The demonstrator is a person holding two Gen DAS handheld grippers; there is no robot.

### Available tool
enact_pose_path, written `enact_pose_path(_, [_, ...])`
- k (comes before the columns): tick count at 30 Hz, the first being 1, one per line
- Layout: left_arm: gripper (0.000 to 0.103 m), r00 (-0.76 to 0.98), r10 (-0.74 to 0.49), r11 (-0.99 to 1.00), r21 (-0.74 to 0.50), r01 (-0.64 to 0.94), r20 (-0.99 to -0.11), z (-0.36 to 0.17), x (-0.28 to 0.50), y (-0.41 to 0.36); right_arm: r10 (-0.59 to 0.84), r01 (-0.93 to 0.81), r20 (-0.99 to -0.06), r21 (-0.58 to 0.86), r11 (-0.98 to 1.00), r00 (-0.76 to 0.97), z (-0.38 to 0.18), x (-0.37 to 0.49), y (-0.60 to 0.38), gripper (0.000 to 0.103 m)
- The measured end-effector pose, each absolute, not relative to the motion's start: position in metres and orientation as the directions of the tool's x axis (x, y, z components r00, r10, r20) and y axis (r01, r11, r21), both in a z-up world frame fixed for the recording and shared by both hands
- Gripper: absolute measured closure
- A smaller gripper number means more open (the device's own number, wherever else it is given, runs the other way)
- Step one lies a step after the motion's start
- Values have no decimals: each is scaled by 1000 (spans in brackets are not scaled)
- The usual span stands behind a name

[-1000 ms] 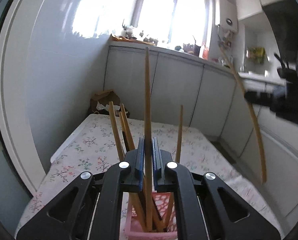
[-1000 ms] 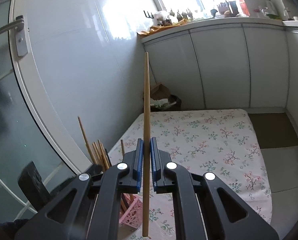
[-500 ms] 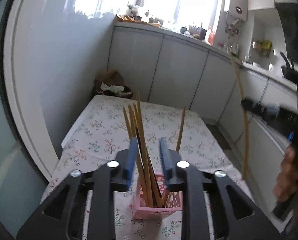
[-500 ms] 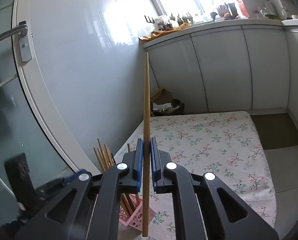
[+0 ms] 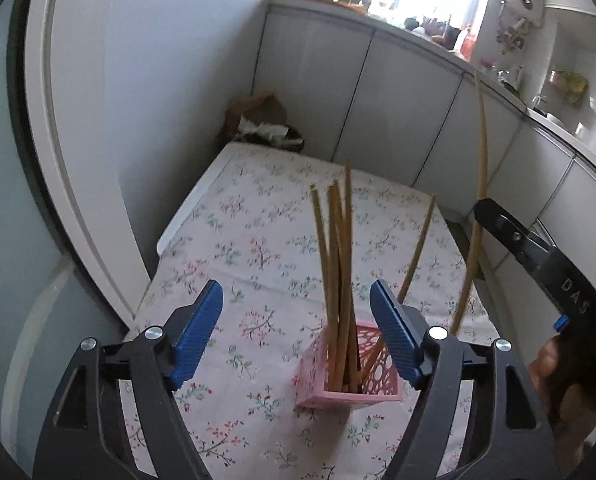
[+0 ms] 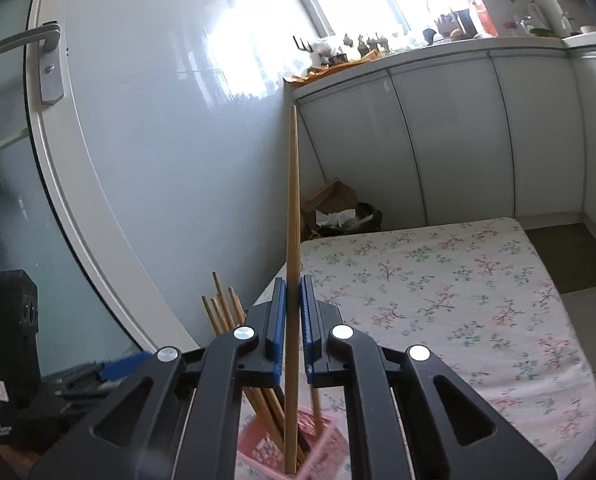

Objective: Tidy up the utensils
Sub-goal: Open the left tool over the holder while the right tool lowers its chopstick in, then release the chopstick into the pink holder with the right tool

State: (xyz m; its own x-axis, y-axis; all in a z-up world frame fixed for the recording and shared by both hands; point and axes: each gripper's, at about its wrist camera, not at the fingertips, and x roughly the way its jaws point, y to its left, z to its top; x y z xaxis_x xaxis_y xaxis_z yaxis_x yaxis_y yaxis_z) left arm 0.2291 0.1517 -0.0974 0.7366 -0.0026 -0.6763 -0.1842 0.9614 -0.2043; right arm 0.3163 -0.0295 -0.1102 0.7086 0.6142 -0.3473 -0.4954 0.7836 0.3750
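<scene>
Right gripper (image 6: 293, 320) clenched mid-shaft on upright chopstick (image 6: 292, 208), light, stiff, likely slick; left gripper (image 5: 293, 320) just spread, empty, above pink holder (image 5: 350, 388).

Both wrist views above pink basket (image 5: 348, 388)

The only readable lettering is "DAS", in pale capitals on the black finger of the right gripper (image 5: 538, 248), which reaches in at the right of the left gripper's own view. Any characters after those three run out of sight.
</scene>
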Motion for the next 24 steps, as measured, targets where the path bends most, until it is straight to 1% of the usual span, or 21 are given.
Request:
enact_pose_path(3, [28, 720, 3, 956, -209, -205, -694, -99, 231, 159, 590, -473, -307, 379, 795, 747, -121, 312, -16, 95])
enact_pose_path(5, [24, 721, 18, 949, -214, -230, -693, -97, 230, 167, 563, -454, -291, 366, 812, 773, -127, 309, -8, 95])
enact_pose_path(7, [24, 719, 16, 938, -239, -252, -695, -96, 229, 175, 530, -426, -281, 357, 831, 800, -136, 306, 1, 95])
enact_pose_path(12, [24, 715, 10, 916, -280, -287, -699, -95, 230, 191, 430, -356, -293, 275, 893, 854, -164, 292, 27, 95])
enact_pose_path(16, [24, 724, 13, 916, -282, -285, -690, -92, 228, 194, 398, -341, -306, 225, 913, 865, -177, 281, 39, 95])
enact_pose_path(20, [24, 726, 8, 920, -279, -275, -688, -90, 227, 194, 395, -333, -337, 228, 915, 855, -186, 274, 35, 95])
enact_pose_path(24, [24, 737, 18, 931, -258, -259, -675, -87, 226, 189, 414, -331, -367, 269, 904, 833, -185, 268, 21, 94])
